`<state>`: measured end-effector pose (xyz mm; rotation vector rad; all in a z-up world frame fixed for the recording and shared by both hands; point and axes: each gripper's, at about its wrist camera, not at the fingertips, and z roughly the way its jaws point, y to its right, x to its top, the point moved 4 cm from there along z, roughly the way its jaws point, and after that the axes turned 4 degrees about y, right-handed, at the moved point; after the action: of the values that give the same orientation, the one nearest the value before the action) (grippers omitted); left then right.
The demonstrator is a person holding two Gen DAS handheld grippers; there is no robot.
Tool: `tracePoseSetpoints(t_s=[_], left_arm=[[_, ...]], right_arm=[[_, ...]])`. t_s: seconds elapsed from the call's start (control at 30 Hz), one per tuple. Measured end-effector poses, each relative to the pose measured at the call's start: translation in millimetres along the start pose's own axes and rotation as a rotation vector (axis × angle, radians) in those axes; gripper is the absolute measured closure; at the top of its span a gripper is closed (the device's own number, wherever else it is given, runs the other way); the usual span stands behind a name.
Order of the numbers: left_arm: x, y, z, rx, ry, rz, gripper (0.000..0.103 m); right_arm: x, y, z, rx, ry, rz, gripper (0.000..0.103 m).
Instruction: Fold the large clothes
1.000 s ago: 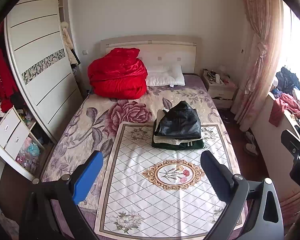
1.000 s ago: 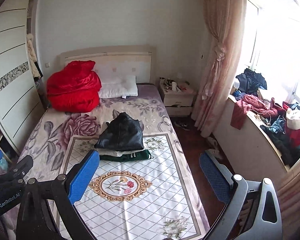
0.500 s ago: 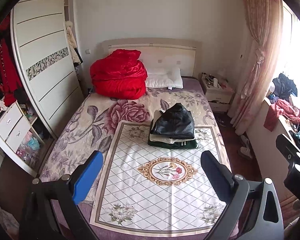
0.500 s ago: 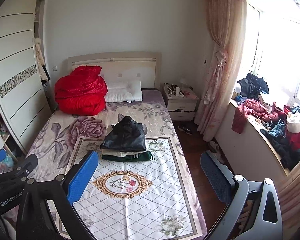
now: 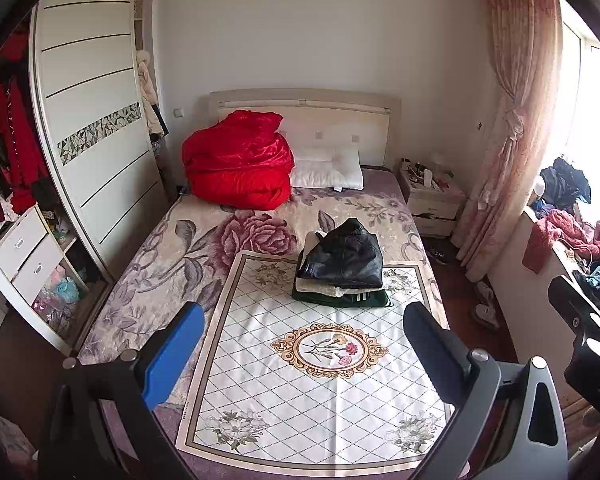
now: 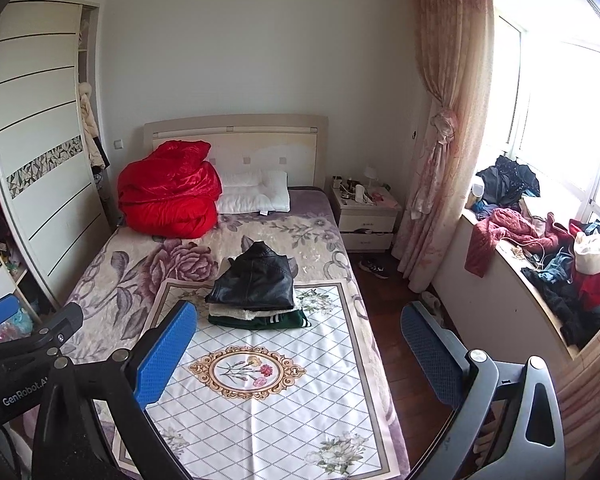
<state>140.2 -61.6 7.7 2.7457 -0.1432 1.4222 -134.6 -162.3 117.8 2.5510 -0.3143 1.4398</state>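
A stack of folded clothes sits on the bed, with a black leather jacket [image 5: 342,254] on top of a cream garment and a dark green striped one [image 5: 340,299]. It also shows in the right wrist view [image 6: 254,284]. The stack lies at the far edge of a white diamond-patterned mat [image 5: 312,364]. My left gripper [image 5: 304,340] is open and empty, held well back from the bed's foot. My right gripper [image 6: 300,340] is open and empty, to the right of the left one.
A red quilt [image 5: 240,170] and white pillow [image 5: 328,168] lie at the headboard. A wardrobe [image 5: 88,128] stands left, a nightstand [image 6: 366,216] right. A window ledge [image 6: 548,248] holds a heap of unfolded clothes. Shoes lie on the wood floor [image 6: 396,300].
Both grippers have drawn back and up from the bed, so more of the mat and room shows. The stack has not moved. Both grippers stay open.
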Motion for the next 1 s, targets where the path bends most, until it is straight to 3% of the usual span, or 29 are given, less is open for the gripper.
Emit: tracePoseSetpoints(t_s=[1.0], left_arm=[[2,-2,-16,0.019,0.021,0.018,0.001]], right_arm=[[-5,-2,-2,0.033,0.009,0.002,0.0]])
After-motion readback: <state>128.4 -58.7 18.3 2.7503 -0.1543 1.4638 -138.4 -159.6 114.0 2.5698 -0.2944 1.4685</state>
